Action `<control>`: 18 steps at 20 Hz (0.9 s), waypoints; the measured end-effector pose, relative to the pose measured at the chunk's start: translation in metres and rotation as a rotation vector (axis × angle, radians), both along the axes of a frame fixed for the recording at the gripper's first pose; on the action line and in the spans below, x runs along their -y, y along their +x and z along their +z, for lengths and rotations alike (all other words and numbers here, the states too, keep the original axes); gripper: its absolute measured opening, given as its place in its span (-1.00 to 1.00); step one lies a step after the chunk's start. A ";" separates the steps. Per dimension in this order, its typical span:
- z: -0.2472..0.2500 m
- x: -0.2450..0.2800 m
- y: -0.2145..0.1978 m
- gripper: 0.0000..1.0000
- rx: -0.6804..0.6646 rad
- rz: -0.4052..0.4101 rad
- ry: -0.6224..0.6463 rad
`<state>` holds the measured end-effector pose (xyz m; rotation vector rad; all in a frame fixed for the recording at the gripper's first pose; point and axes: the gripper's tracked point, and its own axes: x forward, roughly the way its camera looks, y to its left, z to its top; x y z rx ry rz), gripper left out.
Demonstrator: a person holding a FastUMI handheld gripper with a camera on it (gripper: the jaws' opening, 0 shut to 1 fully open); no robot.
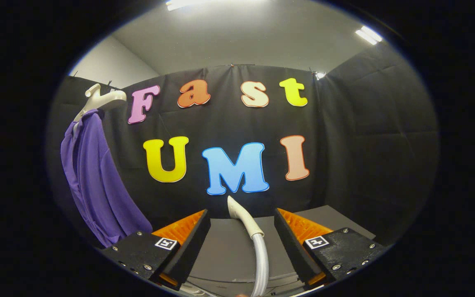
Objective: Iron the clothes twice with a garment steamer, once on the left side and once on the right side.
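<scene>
Standing wide apart, the fingers of the gripper (241, 231) hold nothing; neither one touches the steamer head (243, 218) that rises in the gap between them. That pale nozzle points up toward 12 o'clock, slightly nearer the right finger than the left, with open space on both sides. Its grey hose (261, 264) runs down from the nozzle toward 6 o'clock, passing between the finger bases. Grey table (229, 251) surface lies under and just beyond the fingers.

Purple shirt (93, 181) hangs at about 9 o'clock from the fingers, well apart from the steamer head, draped on a white hanger (101, 99) that sits at roughly 10 o'clock. The garment's lower hem drops close behind the left finger's mount; whether it touches is hard to tell at the warped rim. Black cloth wall (357, 156) closes the booth behind everything, from 9 through 3 o'clock.
</scene>
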<state>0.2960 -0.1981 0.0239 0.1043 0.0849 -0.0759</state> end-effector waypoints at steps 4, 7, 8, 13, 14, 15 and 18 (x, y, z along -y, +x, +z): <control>-0.030 0.016 0.048 0.91 -0.107 0.078 0.148; -0.056 0.024 0.077 0.90 -0.200 0.133 0.248; -0.065 0.025 0.083 0.91 -0.235 0.155 0.287; -0.100 0.033 0.110 0.90 -0.369 0.212 0.425; -0.104 0.035 0.115 0.90 -0.382 0.214 0.451; -0.109 0.035 0.120 0.90 -0.402 0.224 0.479; -0.122 0.019 0.128 0.89 -0.485 0.309 0.601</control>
